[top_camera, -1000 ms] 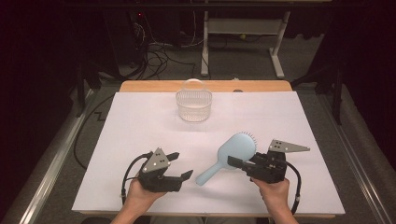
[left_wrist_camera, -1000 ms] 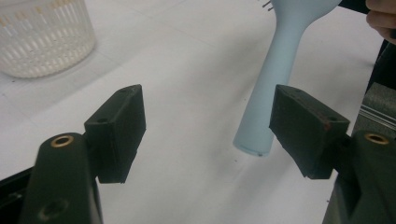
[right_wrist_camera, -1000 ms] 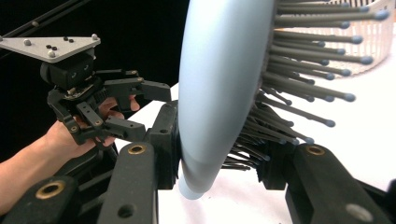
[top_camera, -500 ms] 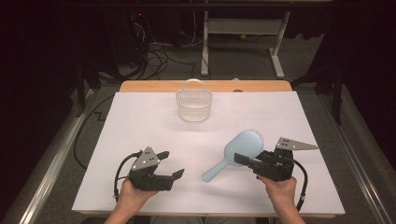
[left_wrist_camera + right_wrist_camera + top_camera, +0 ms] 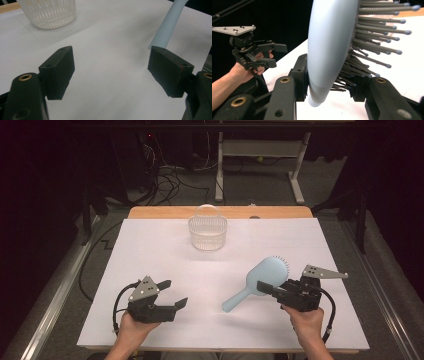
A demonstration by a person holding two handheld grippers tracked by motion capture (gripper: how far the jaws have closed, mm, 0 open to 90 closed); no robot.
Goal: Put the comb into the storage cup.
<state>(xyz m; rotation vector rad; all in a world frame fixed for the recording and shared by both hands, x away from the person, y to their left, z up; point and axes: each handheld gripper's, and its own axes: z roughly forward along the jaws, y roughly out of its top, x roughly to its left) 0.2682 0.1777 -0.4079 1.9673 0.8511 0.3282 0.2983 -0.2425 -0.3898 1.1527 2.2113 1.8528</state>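
Note:
A pale blue hairbrush (image 5: 270, 271) hangs tilted over the white sheet at the right, handle pointing down-left. My right gripper (image 5: 264, 288) is shut on the brush near where head meets handle. In the right gripper view the brush (image 5: 329, 45) stands between the jaws of my right gripper (image 5: 329, 82), bristles to the right. My left gripper (image 5: 174, 293) is low at the front left; its jaws have just been opening and hold nothing. In the left gripper view my left gripper (image 5: 111, 67) stands open over bare sheet, with the brush handle (image 5: 170, 22) beyond its right jaw.
A small clear ribbed basket (image 5: 207, 232) with a raised handle stands at the back middle of the white sheet (image 5: 150, 250); the same basket (image 5: 48, 12) appears at the upper left. A wooden table edge (image 5: 165, 212) lies behind it. Dark floor with cables and metal rails surrounds the table.
My left gripper has drawn back to the left, away from the brush handle's tip, and its jaws stand wider. The right gripper and brush have shifted slightly to the right.

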